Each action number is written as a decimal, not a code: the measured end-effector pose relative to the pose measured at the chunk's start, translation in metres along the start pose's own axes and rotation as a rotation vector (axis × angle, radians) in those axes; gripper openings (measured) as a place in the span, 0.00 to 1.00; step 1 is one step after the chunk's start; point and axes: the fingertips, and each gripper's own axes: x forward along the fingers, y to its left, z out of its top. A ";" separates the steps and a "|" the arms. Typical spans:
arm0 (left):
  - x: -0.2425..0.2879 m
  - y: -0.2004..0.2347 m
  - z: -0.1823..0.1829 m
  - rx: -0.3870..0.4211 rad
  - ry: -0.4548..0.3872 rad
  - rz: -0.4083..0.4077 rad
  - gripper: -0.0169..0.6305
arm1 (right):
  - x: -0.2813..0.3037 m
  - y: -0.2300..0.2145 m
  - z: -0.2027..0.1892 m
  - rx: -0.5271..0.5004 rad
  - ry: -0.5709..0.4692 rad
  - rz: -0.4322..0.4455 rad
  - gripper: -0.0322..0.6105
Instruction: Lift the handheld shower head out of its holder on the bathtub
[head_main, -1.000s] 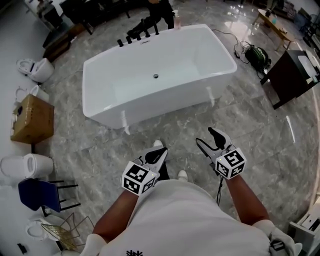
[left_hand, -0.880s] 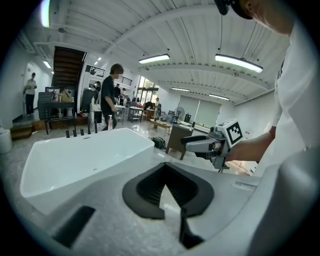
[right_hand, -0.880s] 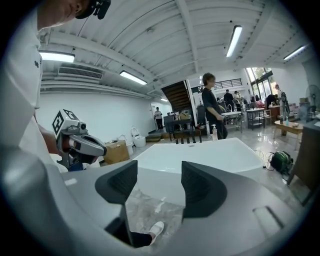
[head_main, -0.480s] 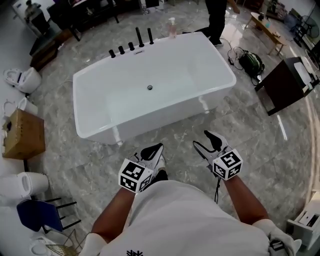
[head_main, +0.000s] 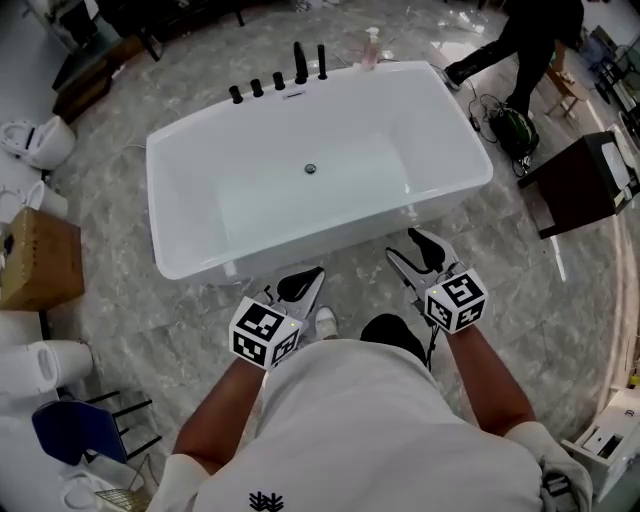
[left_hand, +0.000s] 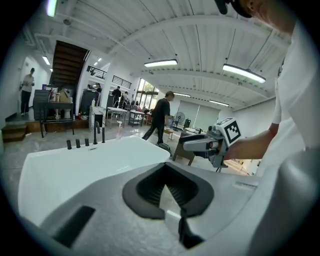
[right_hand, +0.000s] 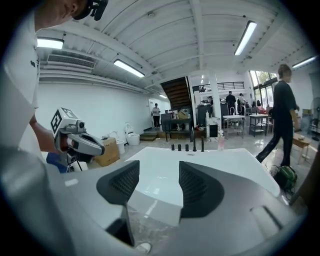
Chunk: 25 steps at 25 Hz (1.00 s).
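The white bathtub (head_main: 190, 255) stands on the marble floor ahead of me. On its far rim are three black knobs (head_main: 257, 88), a black spout (head_main: 300, 62) and the thin black handheld shower head (head_main: 322, 62), upright in its holder. The shower head (left_hand: 103, 134) also shows in the left gripper view and the shower head (right_hand: 202, 144) in the right gripper view. My left gripper (head_main: 310, 275) is short of the near rim, shut and empty. My right gripper (head_main: 405, 245) is by the near right corner, open; its jaws have just been closing a little, with nothing between them.
A spray bottle (head_main: 372, 45) stands on the tub's far right corner. A person (head_main: 530, 40) walks behind it, near a green bag (head_main: 515, 125) and a dark cabinet (head_main: 585, 180). Toilets (head_main: 30, 140), a cardboard box (head_main: 40, 260) and a blue chair (head_main: 65, 430) line the left.
I have walked closer to the tub, and both grippers now sit near its front rim. The person behind the tub has moved to the right.
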 end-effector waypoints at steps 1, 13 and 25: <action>0.000 0.007 0.004 -0.002 -0.007 0.003 0.04 | 0.007 0.000 0.004 -0.004 0.002 0.002 0.46; 0.039 0.090 0.045 -0.046 -0.043 0.110 0.04 | 0.102 -0.072 0.030 -0.044 0.045 0.088 0.45; 0.138 0.164 0.121 -0.106 -0.039 0.269 0.04 | 0.230 -0.198 0.087 -0.122 0.088 0.258 0.44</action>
